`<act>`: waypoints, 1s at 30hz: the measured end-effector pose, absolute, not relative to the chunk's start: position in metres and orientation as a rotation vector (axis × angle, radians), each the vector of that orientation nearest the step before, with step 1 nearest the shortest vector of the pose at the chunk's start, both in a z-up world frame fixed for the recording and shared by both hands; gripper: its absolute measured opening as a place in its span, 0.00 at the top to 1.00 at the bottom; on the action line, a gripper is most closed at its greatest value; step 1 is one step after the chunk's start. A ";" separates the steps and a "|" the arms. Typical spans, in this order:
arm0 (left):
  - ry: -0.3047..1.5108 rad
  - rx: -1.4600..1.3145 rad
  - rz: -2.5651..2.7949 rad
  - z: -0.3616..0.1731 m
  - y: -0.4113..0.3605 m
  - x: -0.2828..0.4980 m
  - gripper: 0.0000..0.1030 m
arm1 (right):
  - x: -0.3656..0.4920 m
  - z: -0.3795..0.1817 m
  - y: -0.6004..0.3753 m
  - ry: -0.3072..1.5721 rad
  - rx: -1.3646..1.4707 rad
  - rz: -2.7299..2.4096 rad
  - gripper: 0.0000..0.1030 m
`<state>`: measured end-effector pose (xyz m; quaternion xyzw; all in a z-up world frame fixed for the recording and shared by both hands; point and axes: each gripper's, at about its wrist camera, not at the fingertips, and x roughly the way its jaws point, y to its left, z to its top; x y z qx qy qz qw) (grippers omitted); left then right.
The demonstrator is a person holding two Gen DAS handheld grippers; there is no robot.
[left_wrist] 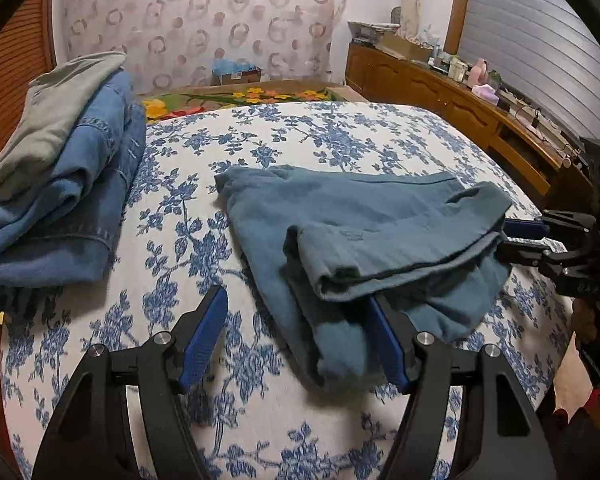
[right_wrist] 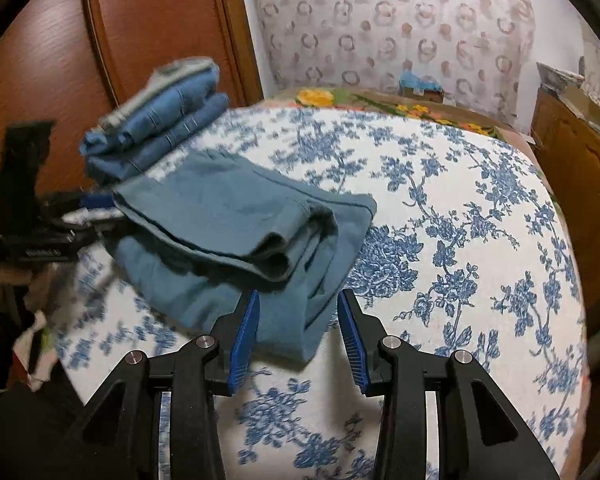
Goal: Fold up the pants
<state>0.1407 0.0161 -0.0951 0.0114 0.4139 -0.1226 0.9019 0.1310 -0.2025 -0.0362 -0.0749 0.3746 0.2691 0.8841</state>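
Observation:
The teal pants [left_wrist: 360, 232] lie folded in a thick bundle in the middle of the bed, also seen in the right wrist view [right_wrist: 228, 216]. My left gripper [left_wrist: 296, 296] is open at the bundle's near corner; its right pad [left_wrist: 388, 344] touches the cloth and its left pad [left_wrist: 206, 336] stands apart over bare sheet. My right gripper [right_wrist: 298, 293] is open astride the opposite corner, with cloth lying loose between its pads. Each gripper shows in the other's view, the right one [left_wrist: 504, 236] and the left one [right_wrist: 100, 218], at opposite ends of the pants.
A stack of folded jeans with a grey-green garment on top [left_wrist: 68, 184] sits at the bed's left by the wooden headboard [right_wrist: 160, 20]. The floral sheet [left_wrist: 340, 132] covers the bed. A wooden dresser [left_wrist: 460, 100] with clutter lines the right wall. A flowered rug [left_wrist: 240, 98] lies beyond.

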 end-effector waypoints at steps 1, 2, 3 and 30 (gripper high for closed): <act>0.858 0.031 -0.251 -0.095 0.015 0.144 0.32 | 0.135 -0.035 -0.199 0.780 -0.172 0.560 0.59; 0.856 0.036 -0.245 -0.095 0.014 0.146 0.32 | 0.140 -0.034 -0.195 0.781 -0.189 0.560 0.59; 0.853 0.036 -0.243 -0.095 0.014 0.149 0.32 | 0.145 -0.034 -0.192 0.783 -0.204 0.558 0.59; 0.808 0.033 -0.236 -0.076 0.011 0.174 0.32 | 0.190 -0.031 -0.191 0.720 -0.062 0.530 0.59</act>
